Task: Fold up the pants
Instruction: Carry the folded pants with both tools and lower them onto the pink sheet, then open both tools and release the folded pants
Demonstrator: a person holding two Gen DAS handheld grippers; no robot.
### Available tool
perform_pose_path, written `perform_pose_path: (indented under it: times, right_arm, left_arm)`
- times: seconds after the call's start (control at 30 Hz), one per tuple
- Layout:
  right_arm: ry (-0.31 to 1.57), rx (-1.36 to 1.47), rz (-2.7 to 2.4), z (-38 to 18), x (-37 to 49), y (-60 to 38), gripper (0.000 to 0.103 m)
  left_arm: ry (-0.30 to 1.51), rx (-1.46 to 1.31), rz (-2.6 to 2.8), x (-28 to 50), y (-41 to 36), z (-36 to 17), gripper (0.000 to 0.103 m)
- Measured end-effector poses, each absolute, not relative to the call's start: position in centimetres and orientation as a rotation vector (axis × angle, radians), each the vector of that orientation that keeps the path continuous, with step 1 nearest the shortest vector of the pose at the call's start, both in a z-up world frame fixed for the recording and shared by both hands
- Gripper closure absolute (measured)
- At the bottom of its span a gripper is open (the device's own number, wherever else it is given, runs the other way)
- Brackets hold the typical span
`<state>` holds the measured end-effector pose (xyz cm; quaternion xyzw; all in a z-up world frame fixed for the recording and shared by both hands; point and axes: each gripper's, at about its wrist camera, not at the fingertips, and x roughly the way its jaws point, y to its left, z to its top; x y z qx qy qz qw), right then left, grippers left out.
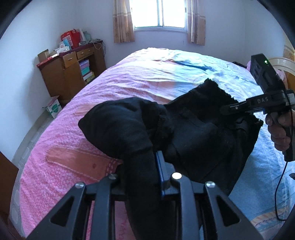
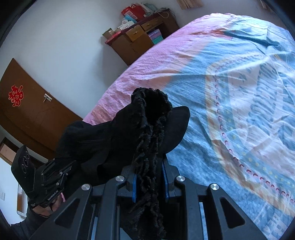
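Two grippers hold one pair of black pants above a bed, each clamped on a different part of the cloth. The left gripper has its jaws closed on a thick rolled bundle of the dark fabric, which fills the space beside its blue pad and bulges out toward the pink side of the bed. The right gripper has its jaws pressed on a frayed, ragged edge of the pants, the loose threads hanging down between its two blue pads.

In the left wrist view the pants stretch between the two tools, their long axis running roughly across the bed from the pink half toward the blue half, with a raw hem sticking up toward the far end of the bed by the window. The cloth sags in the middle and hangs over the near part of the bed; whether it touches the cover cannot be told. A hand grips the handle of the right gripper near the bed's blue side. A wooden cabinet stands beyond the pink edge.
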<state>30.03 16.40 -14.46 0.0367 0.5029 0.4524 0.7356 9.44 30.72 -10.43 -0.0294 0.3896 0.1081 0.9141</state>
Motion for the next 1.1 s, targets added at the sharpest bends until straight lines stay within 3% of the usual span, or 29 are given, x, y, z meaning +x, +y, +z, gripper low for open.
perform_pose_path:
  times: [0.13, 0.2, 0.33, 0.37, 0.9, 1.03, 1.1]
  right_arm:
    - [1.144, 0.068, 0.943, -16.5, 31.0, 16.8, 0.075]
    - [1.150, 0.081, 0.913, -17.3, 31.6, 16.6, 0.055]
    - [1.156, 0.134, 0.886, -17.1, 31.5, 14.8, 0.042]
    - [1.130, 0.110, 0.852, -16.5, 31.1, 14.0, 0.037]
    - [0.758, -0.061, 0.674, -5.8, 14.9, 3.1, 0.036]
    - [0.706, -0.096, 0.674, -5.0, 10.4, 1.9, 0.036]
    - [0.697, -0.098, 0.672, -4.7, 8.9, 1.3, 0.036]
  left_arm:
    - [0.800, -0.075, 0.240, 9.5, 30.9, -12.0, 0.063]
    - [0.801, -0.063, 0.259, 9.4, 30.9, -12.5, 0.052]
    - [0.795, -0.074, 0.284, 8.0, 30.8, -11.9, 0.029]
    - [0.792, -0.072, 0.297, 7.6, 30.7, -11.6, 0.028]
    - [0.587, -0.159, 0.324, -2.4, 23.2, -4.4, 0.023]
    - [0.557, -0.148, 0.321, -3.8, 21.2, -3.5, 0.009]
    - [0.549, -0.125, 0.318, -4.1, 20.1, -3.3, 0.009]
